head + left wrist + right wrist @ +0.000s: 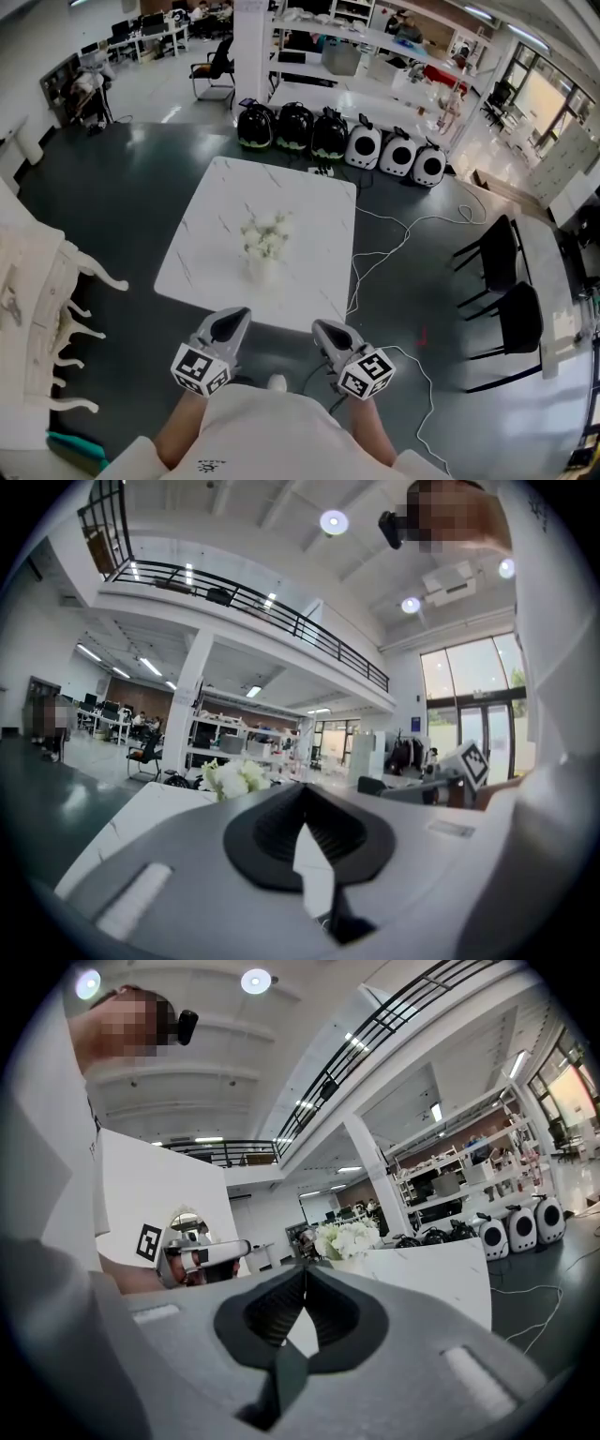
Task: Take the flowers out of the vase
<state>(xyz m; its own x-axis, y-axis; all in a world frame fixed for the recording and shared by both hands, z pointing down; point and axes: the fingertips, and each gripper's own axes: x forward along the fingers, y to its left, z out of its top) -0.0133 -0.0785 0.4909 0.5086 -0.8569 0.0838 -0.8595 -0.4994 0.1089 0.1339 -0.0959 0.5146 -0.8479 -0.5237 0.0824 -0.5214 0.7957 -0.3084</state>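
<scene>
A bunch of white flowers (265, 234) stands in a pale vase (264, 270) near the front middle of a white marble table (309, 211). The flowers (234, 777) show small and far off in the left gripper view, and the flowers (347, 1238) again in the right gripper view. My left gripper (232, 322) hangs just short of the table's near edge, jaws shut and empty. Beside it my right gripper (326, 327) is held the same way, shut with nothing in it. Both point level toward the table.
Black chairs (506, 309) stand to the right, with white cables (380, 239) running over the dark floor. A carved white piece of furniture (42, 309) is close at the left. Several black and white dome-shaped devices (337, 139) line the floor beyond the table.
</scene>
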